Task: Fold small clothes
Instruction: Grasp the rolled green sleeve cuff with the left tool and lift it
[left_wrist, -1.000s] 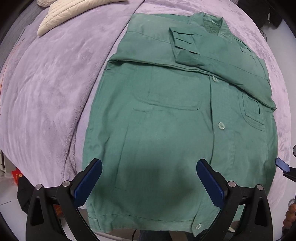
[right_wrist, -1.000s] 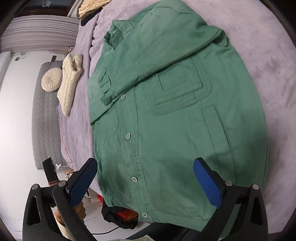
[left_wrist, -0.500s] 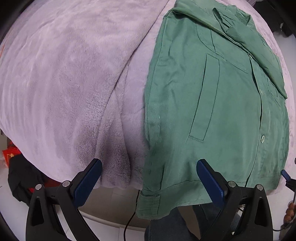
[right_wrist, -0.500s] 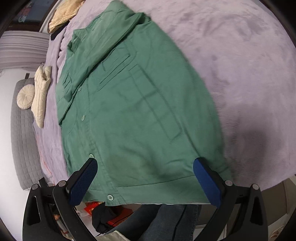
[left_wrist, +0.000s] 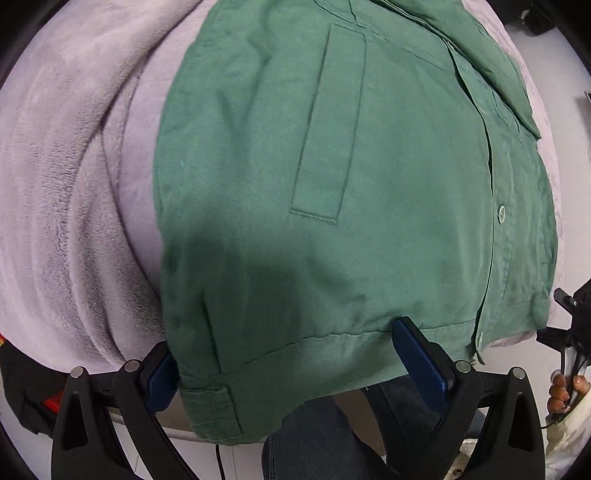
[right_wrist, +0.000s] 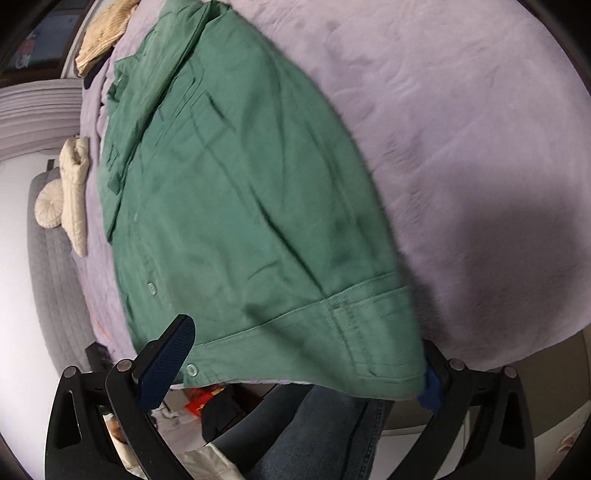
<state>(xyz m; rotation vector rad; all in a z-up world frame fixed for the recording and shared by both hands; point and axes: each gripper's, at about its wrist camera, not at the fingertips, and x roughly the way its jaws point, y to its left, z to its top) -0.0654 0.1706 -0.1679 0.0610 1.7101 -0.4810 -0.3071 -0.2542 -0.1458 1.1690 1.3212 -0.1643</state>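
Note:
A green button-up jacket (left_wrist: 332, 166) lies flat on the lilac blanket (left_wrist: 66, 184), sleeves folded across its chest. Its hem hangs over the bed's near edge. My left gripper (left_wrist: 290, 369) is open at the hem's left corner, and the fabric lies between its blue pads (left_wrist: 417, 358), covering part of the left one. In the right wrist view the jacket (right_wrist: 229, 206) reaches down to my right gripper (right_wrist: 299, 369). It is open around the hem's right corner, and the cloth hides most of the right pad. The right gripper (left_wrist: 569, 332) also shows at the left view's far right edge, held by a hand (left_wrist: 565, 391).
A cream quilted garment (right_wrist: 75, 195) and a round cushion (right_wrist: 50, 205) lie at the bed's far left by a grey quilted surface (right_wrist: 51, 288). Tan folded cloth (right_wrist: 103, 40) sits at the far end. The person's jeans (left_wrist: 325, 435) are just below the hem.
Both grippers have come down and in toward the bed's near edge. Each now has a hem corner between its open fingers, where earlier they hovered above the jacket.

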